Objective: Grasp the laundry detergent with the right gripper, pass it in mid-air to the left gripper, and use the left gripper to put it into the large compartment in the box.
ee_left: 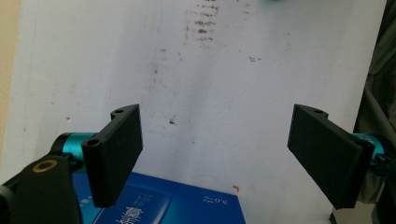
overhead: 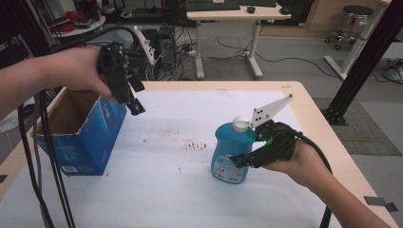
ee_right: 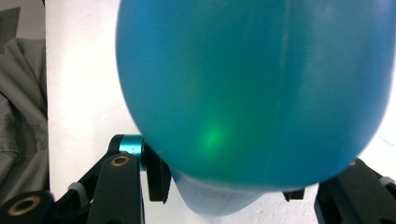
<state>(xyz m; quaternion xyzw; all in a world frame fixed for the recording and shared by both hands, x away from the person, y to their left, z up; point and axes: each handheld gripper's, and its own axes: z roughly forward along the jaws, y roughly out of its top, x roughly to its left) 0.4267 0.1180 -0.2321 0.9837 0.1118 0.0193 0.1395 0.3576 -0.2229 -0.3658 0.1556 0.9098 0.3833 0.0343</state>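
Blue detergent bottle with a white cap stands upright on the white-covered desk, toward its right side, and it is pinched low on its body by the right tongs. That hand comes in from the lower right, forearm angled up across the desk edge, and points its tongs level and leftward into the bottle. In the right gripper view the bottle's rounded blue wall bulges between the two black jaws, which press on it from either side. Off to the left, an open blue carton sits near the desk's edge. Above it the left hand hovers, its left tongs tipped downward with jaws wide apart, holding nothing. Brown smudges mark the white sheet between carton and bottle.
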